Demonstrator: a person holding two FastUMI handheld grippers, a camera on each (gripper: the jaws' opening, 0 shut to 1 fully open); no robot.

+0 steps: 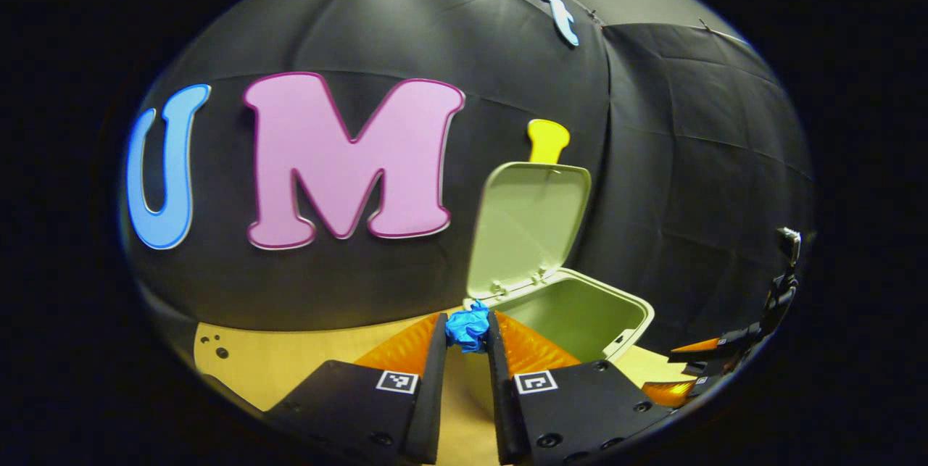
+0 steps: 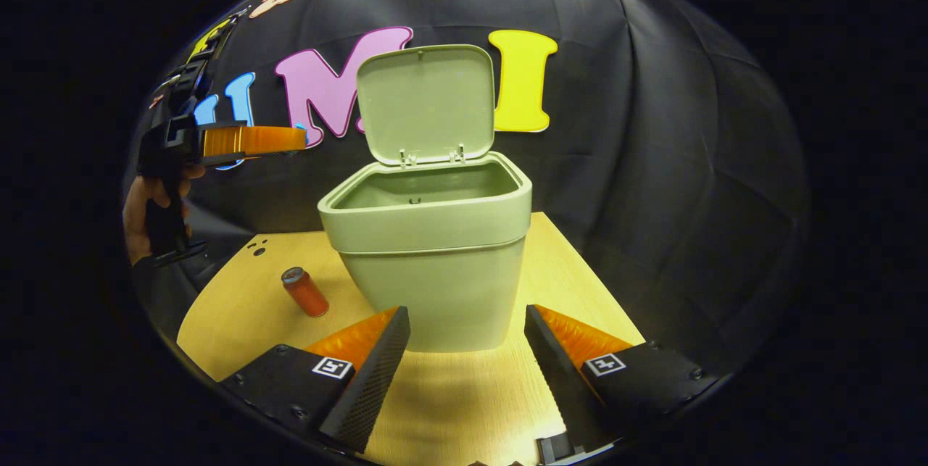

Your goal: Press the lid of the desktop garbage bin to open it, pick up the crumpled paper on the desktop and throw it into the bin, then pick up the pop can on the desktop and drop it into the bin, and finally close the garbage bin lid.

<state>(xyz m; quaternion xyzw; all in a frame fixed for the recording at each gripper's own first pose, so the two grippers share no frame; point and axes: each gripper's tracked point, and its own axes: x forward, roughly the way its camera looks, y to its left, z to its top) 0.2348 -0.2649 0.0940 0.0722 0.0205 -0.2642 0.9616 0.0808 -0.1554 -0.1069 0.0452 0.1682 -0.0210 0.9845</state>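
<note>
Left gripper [image 1: 466,327] clamps crumpled paper [image 1: 467,328] — bin [image 1: 580,314] floor hidden.

Green bin [image 2: 435,263] with lid [image 2: 426,103] upright, orange can [image 2: 305,292] standing left, blue crumpled paper [image 1: 467,327] aloft.

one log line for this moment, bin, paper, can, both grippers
bin lid open | left gripper shut on blue crumpled paper, near bin rim | can upright on table | right gripper open, empty
</note>
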